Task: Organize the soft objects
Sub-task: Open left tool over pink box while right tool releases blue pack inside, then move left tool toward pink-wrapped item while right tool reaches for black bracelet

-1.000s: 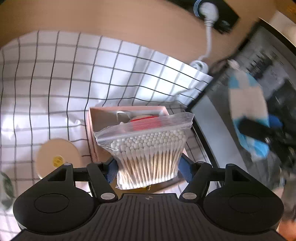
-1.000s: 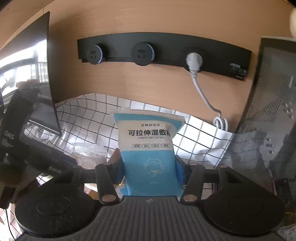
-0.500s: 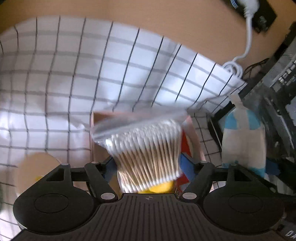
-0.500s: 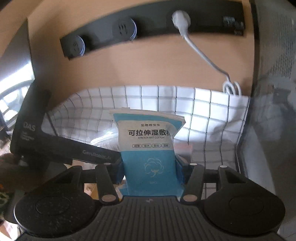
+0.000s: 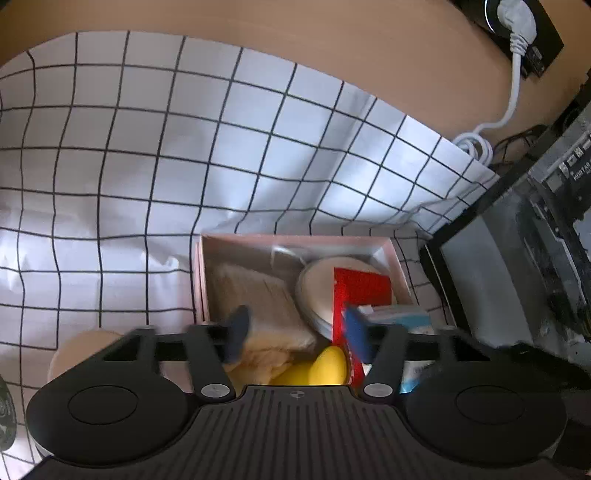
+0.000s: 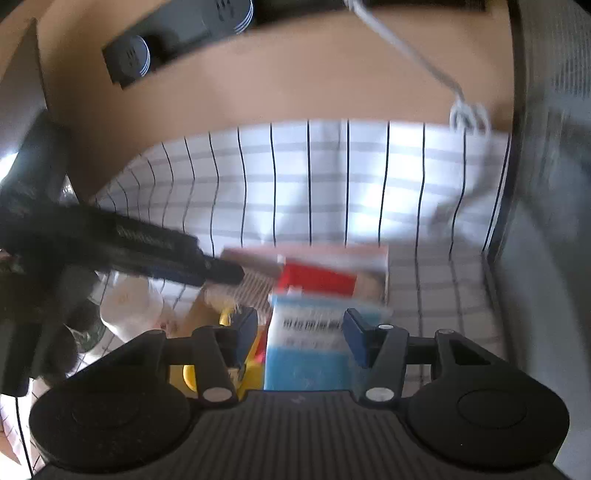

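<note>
While L gripper (image 5: 295,334) closes on nothing above the cotton-swab bag (image 5: 258,295) lying in the pink box (image 5: 295,240), red pack (image 5: 360,291) crowds mid-box, and R gripper (image 6: 297,338) grips the blue cotton pack (image 6: 306,354) at the box's R edge, dark case wall (image 6: 546,184) close beside

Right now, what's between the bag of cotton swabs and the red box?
In the left wrist view, a round beige pad lies between the swab bag and red box.

Desk corner against a tan wall

White black-gridded cloth (image 5: 184,155) covers the surface; a black socket strip (image 5: 524,33) with white plug sits at one o'clock, dark computer case (image 5: 554,229) at three.
</note>
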### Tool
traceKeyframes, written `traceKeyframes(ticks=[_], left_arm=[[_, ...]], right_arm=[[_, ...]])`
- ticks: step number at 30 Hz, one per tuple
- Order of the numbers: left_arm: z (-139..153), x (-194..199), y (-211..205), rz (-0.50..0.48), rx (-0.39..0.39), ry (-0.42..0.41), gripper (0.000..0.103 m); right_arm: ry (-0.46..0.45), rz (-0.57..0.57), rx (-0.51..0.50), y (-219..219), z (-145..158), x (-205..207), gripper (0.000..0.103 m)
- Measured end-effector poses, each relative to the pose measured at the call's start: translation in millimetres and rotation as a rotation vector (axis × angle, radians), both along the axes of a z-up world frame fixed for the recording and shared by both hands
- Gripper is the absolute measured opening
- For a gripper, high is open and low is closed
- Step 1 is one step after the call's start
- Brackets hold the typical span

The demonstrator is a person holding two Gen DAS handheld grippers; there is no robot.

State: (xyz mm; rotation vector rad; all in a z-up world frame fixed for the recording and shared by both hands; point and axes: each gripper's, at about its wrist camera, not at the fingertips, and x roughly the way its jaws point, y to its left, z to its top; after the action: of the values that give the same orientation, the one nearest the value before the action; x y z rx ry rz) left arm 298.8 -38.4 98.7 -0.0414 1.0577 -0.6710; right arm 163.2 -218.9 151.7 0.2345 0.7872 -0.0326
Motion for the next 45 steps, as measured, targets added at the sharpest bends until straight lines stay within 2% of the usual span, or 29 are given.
traceKeyframes(ticks=[1, 9, 13, 17, 19, 24, 25, 28, 33, 36, 41, 45], left_arm=[[0, -2, -1, -0.008, 0.0, 0.002, 0.043], [-14, 0, -18, -0.052, 0.039, 0.031, 0.043], [-16, -3, -17, -0.062, 0.037, 0.005, 0.043], [4, -13, 2, -0.022, -0.022, -0.044, 0.043], [13, -21, 12, -0.015, -0.049, -0.069, 0.043], [33, -64, 48, -0.008, -0.131, -0.164, 0.043], [34, -73, 57, -0.012, -0.141, -0.187, 0.043], [26, -101, 83, -0.011, -0.079, -0.217, 0.043], [-1, -137, 131, 0.013, 0.025, -0.181, 0.043], [-19, -153, 165, 0.087, 0.067, -0.128, 0.043], [-33, -172, 211, 0.2, 0.07, -0.072, 0.043], [-44, -175, 224, 0.25, 0.045, -0.039, 0.043]], right_arm=[[0.011, -0.004, 0.01, 1, -6, -1, 0.052], [0.016, -0.005, 0.081, -6, -37, 10, 0.053], [-0.003, -0.015, 0.051, -3, -31, 5, 0.053], [-0.069, 0.002, 0.043, 3, -13, -17, 0.054], [-0.083, 0.032, 0.028, 8, -9, -25, 0.06], [-0.057, 0.032, -0.053, 17, -22, -32, 0.059], [-0.055, 0.024, -0.054, 17, -25, -33, 0.055], [-0.056, 0.017, -0.021, 13, -27, -23, 0.051], [-0.084, 0.029, -0.064, 15, -30, 9, 0.05], [-0.095, 0.016, -0.082, 18, -32, 22, 0.05], [-0.081, -0.001, -0.066, 26, -37, 5, 0.053], [-0.065, 0.02, -0.071, 33, -35, -15, 0.055]])
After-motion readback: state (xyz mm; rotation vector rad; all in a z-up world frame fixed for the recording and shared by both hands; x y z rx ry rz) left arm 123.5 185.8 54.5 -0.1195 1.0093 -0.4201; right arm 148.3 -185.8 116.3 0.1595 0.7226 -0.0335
